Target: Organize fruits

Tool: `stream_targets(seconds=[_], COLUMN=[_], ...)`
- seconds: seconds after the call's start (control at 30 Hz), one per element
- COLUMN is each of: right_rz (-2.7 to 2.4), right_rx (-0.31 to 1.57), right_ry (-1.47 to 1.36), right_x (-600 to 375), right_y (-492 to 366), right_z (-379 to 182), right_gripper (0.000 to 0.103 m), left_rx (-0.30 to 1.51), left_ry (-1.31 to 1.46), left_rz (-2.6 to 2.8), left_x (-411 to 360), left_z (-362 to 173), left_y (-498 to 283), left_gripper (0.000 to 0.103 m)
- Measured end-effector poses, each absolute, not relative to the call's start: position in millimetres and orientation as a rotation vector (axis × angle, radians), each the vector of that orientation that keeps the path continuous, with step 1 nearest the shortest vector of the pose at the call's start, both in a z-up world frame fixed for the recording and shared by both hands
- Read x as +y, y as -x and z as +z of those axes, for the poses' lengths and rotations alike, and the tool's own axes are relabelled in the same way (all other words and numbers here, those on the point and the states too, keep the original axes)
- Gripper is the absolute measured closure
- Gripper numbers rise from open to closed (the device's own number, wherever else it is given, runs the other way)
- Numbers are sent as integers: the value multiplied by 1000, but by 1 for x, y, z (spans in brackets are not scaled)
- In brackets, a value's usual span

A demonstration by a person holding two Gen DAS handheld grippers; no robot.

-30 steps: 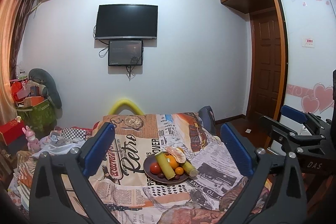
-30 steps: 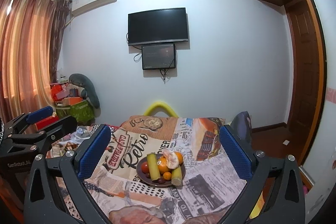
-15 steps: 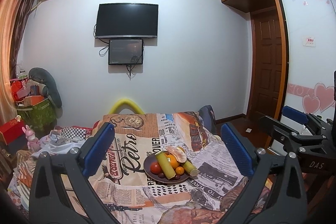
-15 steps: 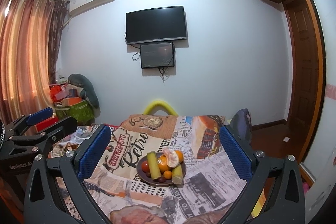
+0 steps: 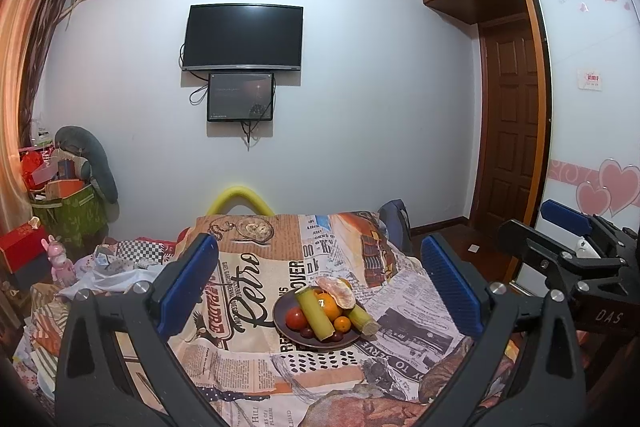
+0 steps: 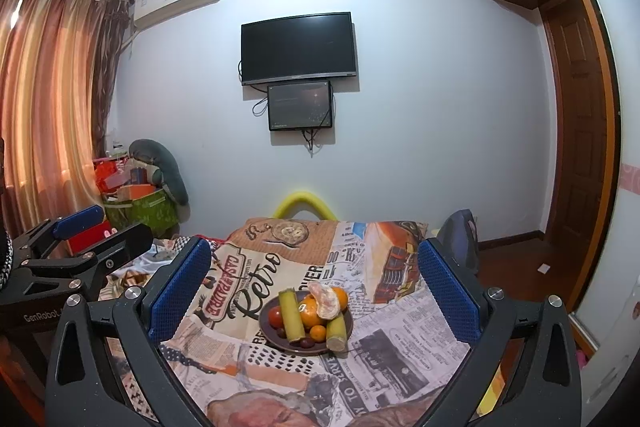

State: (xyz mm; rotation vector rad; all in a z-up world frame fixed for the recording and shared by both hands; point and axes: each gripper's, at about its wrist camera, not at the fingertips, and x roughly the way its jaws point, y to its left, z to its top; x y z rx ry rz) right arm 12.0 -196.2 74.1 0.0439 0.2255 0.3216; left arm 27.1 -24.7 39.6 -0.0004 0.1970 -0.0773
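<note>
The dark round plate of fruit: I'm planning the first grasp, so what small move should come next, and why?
Probably ease the right gripper forward and down toward the dark round plate. Both grippers, the left gripper too, are open, empty and short of it. The peeled orange segment cluster lies on top of the pile, unobstructed, so it looks easiest to lift first.

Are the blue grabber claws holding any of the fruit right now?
No, nothing is held. The left gripper and right gripper are both wide open and empty. All the fruit sits on the dark plate, untouched.
</note>
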Motion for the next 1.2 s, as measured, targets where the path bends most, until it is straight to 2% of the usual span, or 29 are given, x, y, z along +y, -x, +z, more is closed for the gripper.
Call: stream_targets(seconds=[1.2], right_rz=[326], right_rx=[255], right_ry=[-28], right_x=[-192], right_y=[-23], right_z=[68], right_gripper=[0], left_rx=[231], left_ry=[13], left_rz=[-90], left_x=[-15], left_z=[31], left_y=[-39], left_gripper=[0])
